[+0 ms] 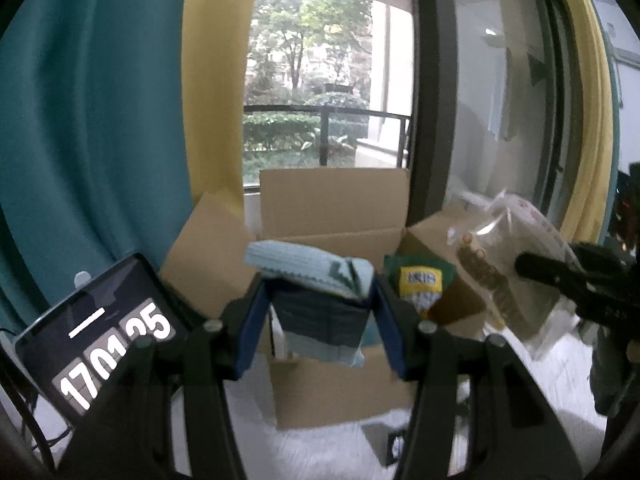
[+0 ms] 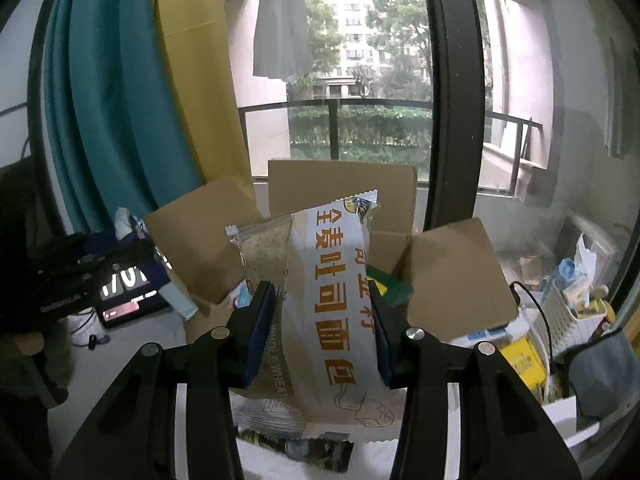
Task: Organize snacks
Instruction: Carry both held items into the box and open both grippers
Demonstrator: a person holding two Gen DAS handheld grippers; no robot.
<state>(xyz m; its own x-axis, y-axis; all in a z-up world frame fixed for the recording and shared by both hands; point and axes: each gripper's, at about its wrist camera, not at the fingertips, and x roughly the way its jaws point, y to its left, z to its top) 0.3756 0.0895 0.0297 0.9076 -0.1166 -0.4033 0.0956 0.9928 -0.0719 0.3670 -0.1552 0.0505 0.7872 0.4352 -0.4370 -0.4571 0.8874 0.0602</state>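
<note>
My left gripper (image 1: 320,312) is shut on a teal and dark blue snack packet (image 1: 320,300) and holds it in front of an open cardboard box (image 1: 340,384). A green and yellow snack bag (image 1: 420,284) sits inside the box. My right gripper (image 2: 322,324) is shut on a white whole wheat bread bag (image 2: 332,312) with orange writing, held upright before the same box (image 2: 456,280). In the left wrist view the right gripper (image 1: 576,284) and its bread bag (image 1: 516,264) show at the right, over the box's right flap.
A tablet (image 1: 100,340) showing a clock stands left of the box. Teal and yellow curtains (image 1: 100,120) hang behind, with a window and a dark frame (image 1: 434,100). A white basket (image 2: 568,316) of items and a yellow packet (image 2: 524,360) sit to the right.
</note>
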